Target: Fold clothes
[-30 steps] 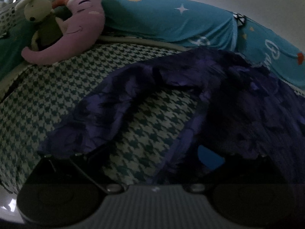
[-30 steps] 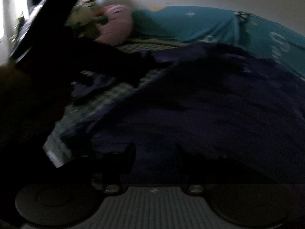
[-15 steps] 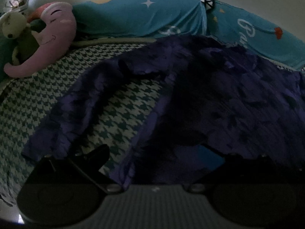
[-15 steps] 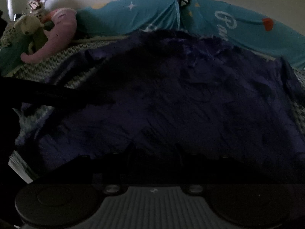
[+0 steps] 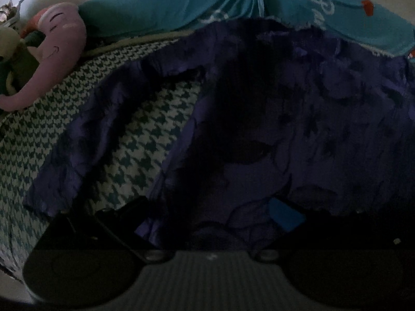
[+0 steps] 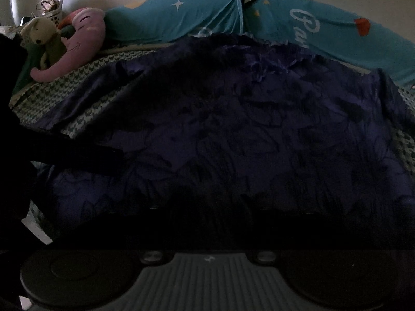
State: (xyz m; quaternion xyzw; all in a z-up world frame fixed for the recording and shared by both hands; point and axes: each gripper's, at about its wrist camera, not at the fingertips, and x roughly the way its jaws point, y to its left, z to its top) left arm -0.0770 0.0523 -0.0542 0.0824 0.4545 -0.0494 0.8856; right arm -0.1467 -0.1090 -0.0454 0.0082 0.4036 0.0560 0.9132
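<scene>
A: Garment (image 5: pixel 298 119), dark purple, lies spread on the bed (image 5: pixel 33 134), over the houndstooth cover. That is the left wrist view. Where does it reach?

B: Its far edge runs up against the teal pillows (image 5: pixel 186 2) at the head of the bed. One sleeve (image 5: pixel 88 134) angles out to the left, and a patch of bare cover shows between sleeve and body. A pink plush (image 5: pixel 64 49) lies at the upper left, well apart from the cloth.

A: And the left gripper (image 5: pixel 207 220)?

B: Its fingers stand spread, far apart, with the near hem of the garment bunched between them. A blue pad (image 5: pixel 285 217) shows on the right finger, lying against the cloth. The left finger (image 5: pixel 129 215) sits at the hem's left edge. The pads do not press together on the fabric.

A: Now the right wrist view.

B: The garment (image 6: pixel 246 134) fills most of it, flat on the bed, the pillows (image 6: pixel 207 13) behind it. The pink plush (image 6: pixel 83 44) and a pale plush (image 6: pixel 41 31) sit at the upper left corner. A dark bar (image 6: pixel 77 155) reaches in from the left over the cloth; I cannot tell what it is.

A: The right gripper (image 6: pixel 207 215)?

B: Its fingers are lost in shadow at the near hem. I cannot tell whether they pinch the cloth or stand clear of it.
</scene>
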